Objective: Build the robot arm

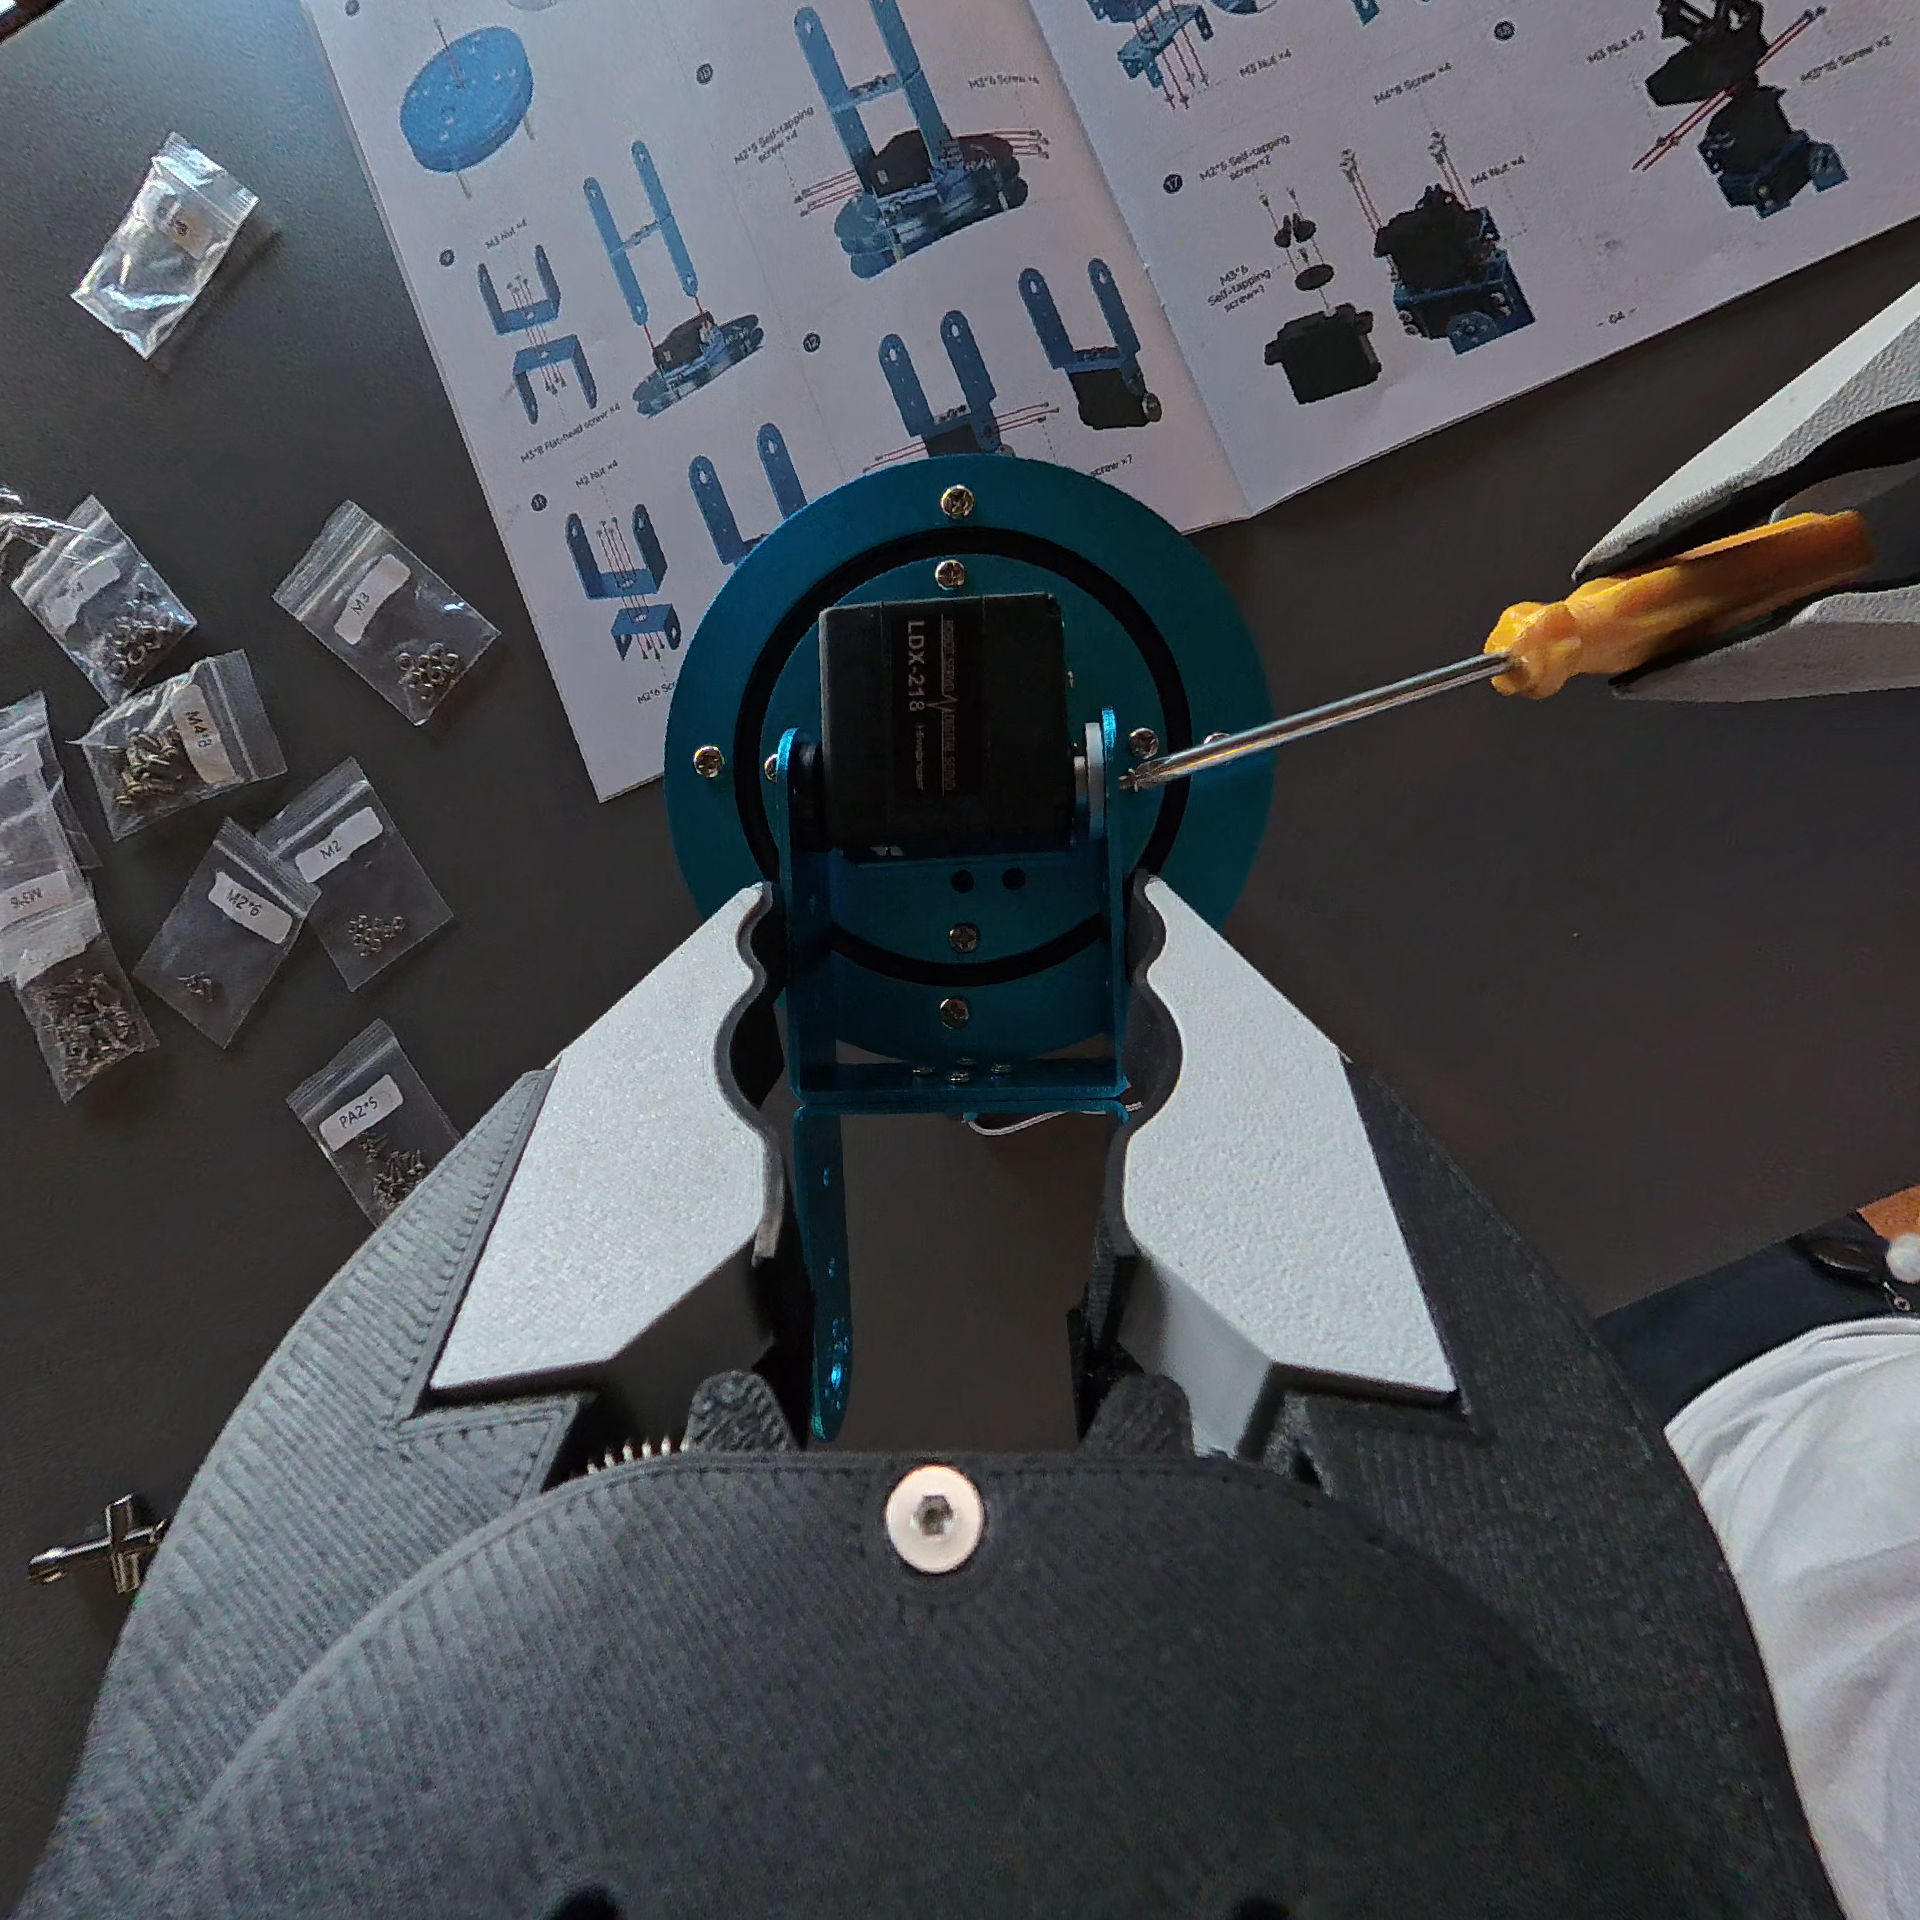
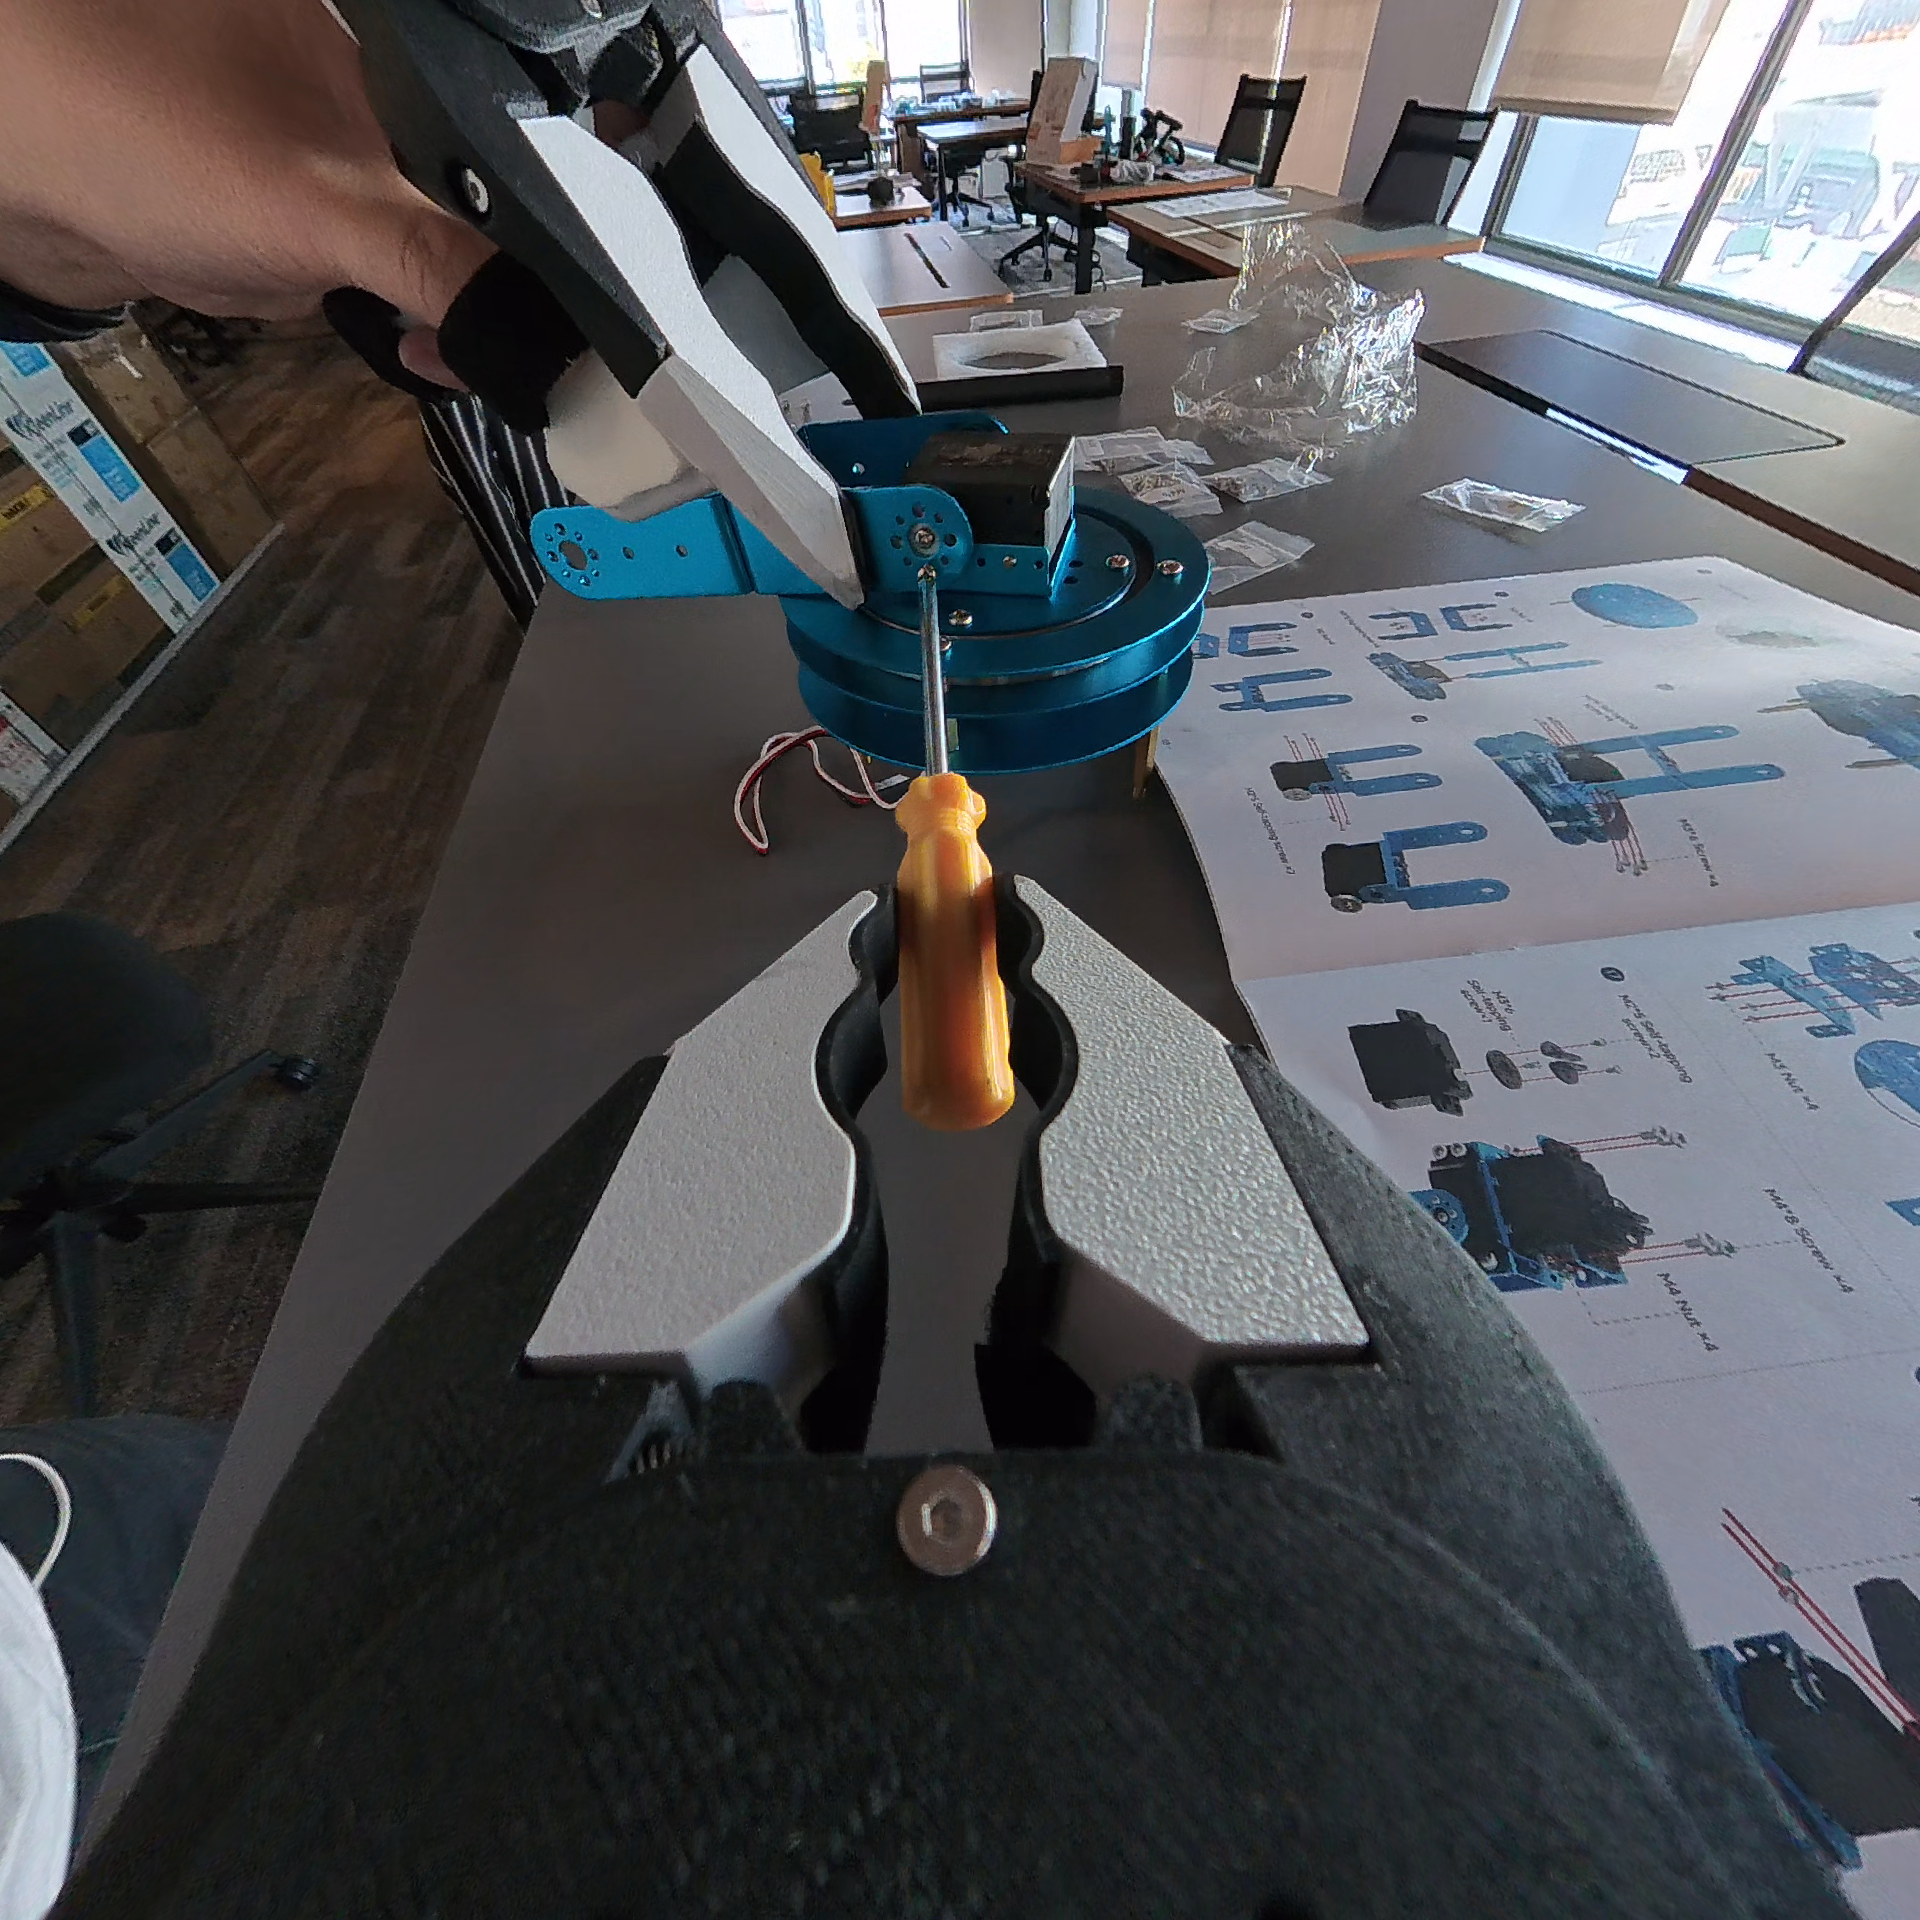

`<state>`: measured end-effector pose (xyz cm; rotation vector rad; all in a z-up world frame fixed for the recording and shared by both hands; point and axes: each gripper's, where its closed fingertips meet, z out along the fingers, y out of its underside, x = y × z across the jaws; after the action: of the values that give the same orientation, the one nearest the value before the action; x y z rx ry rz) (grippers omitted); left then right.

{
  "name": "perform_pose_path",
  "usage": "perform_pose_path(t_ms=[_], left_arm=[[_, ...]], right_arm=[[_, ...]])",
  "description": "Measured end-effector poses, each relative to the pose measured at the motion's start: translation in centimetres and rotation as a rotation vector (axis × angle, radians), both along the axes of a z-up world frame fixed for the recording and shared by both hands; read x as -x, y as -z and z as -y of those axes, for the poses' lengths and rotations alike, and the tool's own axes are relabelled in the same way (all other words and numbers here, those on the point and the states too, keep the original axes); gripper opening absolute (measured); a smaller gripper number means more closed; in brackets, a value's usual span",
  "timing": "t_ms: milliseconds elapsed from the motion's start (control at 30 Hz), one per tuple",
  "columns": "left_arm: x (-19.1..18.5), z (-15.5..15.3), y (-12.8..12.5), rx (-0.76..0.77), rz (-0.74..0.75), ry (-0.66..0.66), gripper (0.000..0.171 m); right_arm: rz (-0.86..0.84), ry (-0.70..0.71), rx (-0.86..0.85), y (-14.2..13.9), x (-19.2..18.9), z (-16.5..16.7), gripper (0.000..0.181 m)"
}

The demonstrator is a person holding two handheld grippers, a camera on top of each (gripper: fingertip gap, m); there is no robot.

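**Two grippers on one blue assembly**

Two fingers of the left gripper (image 1: 951, 935) reached straight down in the left wrist view and were clamped on the sides of a blue metal bracket (image 1: 956, 1039), which ran lengthwise back between them toward the camera. The bracket cradled a black servo (image 1: 940, 717) above a round blue base (image 1: 717, 665) on the dark table (image 1: 1455, 987). From the right, an orange-handled screwdriver (image 1: 1621, 623) lay nearly level, its shaft aimed left and its tip at the bracket's right ear. Small bags of screws (image 1: 390, 613) were spread to the left, an open instruction booklet (image 1: 935, 156) lay beyond, and bare tabletop stretched to the right.

In the right wrist view, the right gripper (image 2: 951, 914) was closed on the screwdriver's handle, the shaft pointing away from the camera at a screw (image 2: 923, 538) in the bracket's round end. The left gripper angled down from the upper left in a bare hand (image 2: 208, 166). The table's edge ran close on the left, the booklet filled the right, and crumpled clear plastic (image 2: 1309, 343) sat farther back.
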<state>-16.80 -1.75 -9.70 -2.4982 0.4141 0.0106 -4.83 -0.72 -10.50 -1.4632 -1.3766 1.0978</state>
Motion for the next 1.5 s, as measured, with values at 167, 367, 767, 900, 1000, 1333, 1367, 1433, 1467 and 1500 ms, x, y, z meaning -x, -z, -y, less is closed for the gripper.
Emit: perform_pose_path(t_ms=[167,367,767,900,1000,1333,1367,1433,1467,1500], left_arm=[[0.0,0.0,0.0,0.001,-0.003,-0.001,0.065],[0.1,0.1,0.0,0.0,-0.003,-0.005,0.066],[0.1,0.1,-0.1,0.002,-0.005,-0.012,0.066],[0.1,0.1,0.0,0.006,-0.007,-0.011,0.066],[0.1,0.1,0.0,0.007,-0.007,-0.01,0.066],[0.1,0.1,0.0,-0.002,-0.006,-0.011,0.066],[0.1,0.1,0.0,-0.001,-0.006,-0.011,0.066],[0.1,0.0,0.0,-0.007,-0.007,-0.01,0.067],[0.0,0.0,0.0,-0.012,-0.016,-0.006,0.073],[0.1,0.0,-0.1,-0.021,-0.037,0.002,0.079]], right_arm=[[0.013,0.0,0.019,0.2,0.1,0.1,0.017],[0.028,-0.011,0.122,0.4,0.1,0.4,0.017],[-0.011,-0.047,0.608,0.8,0.3,1.2,0.016],[-0.026,-0.075,0.809,0.8,0.3,1.6,0.016],[-0.052,-0.096,0.954,0.7,0.3,1.5,0.017],[-0.104,-0.128,1.298,0.8,0.2,1.5,0.017],[-0.109,-0.13,1.319,0.8,0.2,1.5,0.017],[-0.115,-0.134,1.344,0.8,0.2,1.5,0.017],[-0.115,-0.134,1.346,0.8,0.2,1.5,0.017],[-0.115,-0.134,1.345,0.8,0.2,1.5,0.017]])
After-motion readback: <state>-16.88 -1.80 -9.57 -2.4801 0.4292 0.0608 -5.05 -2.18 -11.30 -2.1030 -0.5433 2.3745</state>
